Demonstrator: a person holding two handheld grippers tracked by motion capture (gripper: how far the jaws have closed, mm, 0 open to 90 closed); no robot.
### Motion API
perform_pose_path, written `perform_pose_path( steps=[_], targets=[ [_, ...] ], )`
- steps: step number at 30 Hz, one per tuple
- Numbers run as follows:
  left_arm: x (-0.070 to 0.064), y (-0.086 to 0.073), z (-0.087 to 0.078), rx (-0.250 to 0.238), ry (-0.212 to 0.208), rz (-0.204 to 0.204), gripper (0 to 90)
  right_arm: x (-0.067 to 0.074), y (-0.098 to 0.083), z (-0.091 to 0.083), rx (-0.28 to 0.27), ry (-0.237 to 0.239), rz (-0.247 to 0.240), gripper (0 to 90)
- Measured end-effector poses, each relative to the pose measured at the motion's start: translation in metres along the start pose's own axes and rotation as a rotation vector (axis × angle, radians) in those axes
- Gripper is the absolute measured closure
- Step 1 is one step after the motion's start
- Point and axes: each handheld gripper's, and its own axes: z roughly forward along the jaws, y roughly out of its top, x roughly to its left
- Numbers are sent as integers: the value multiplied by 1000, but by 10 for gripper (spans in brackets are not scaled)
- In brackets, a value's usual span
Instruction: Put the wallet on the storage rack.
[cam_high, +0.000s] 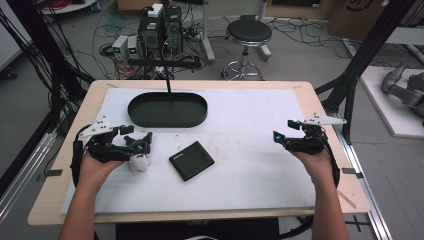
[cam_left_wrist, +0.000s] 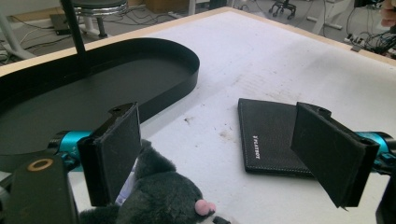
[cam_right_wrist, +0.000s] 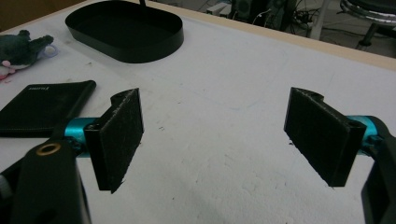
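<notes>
Reaching for plush (cam_left_wrist: 159, 196), left gripper (cam_left_wrist: 224, 154) spread wide, nothing pinched; one pad touches fur, so closing off-centre could nudge it away. Right gripper (cam_right_wrist: 212, 140) spread, empty.

The black wallet (cam_left_wrist: 268, 135) bears the only readable text, a small white "PLAYBOY" wordmark with a tiny logo beside it, running along its edge toward 9 o'clock in the left gripper view, while elsewhere the same mark is too blurred to read.
</notes>
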Motion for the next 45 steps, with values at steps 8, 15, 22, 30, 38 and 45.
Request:
perform_pose_path(
  steps=[8, 15, 22, 30, 38, 45],
  targets=[
    [-2, 1, 0, 1, 5, 10, 167, 1, -2, 5, 0, -3, -15, 191],
    [-5, 2, 2, 3, -16, 23, 167, 10, 0, 8, -11, 2, -19, 192],
    [-2, 3, -14, -41, 4, 5, 167, 27, 5, 33, 40, 76, -49, 191],
    [1, 5, -22, -63, 6, -13, 167, 51, 20, 72, 134, 191, -52, 192],
    [-1, 6, -23, -71, -1, -5, 167, 86, 30, 124, 234, 254, -86, 191],
    [0, 5, -24, -74, -3, -14, 167, 110, 25, 156, 303, 301, -67, 191]
  ],
)
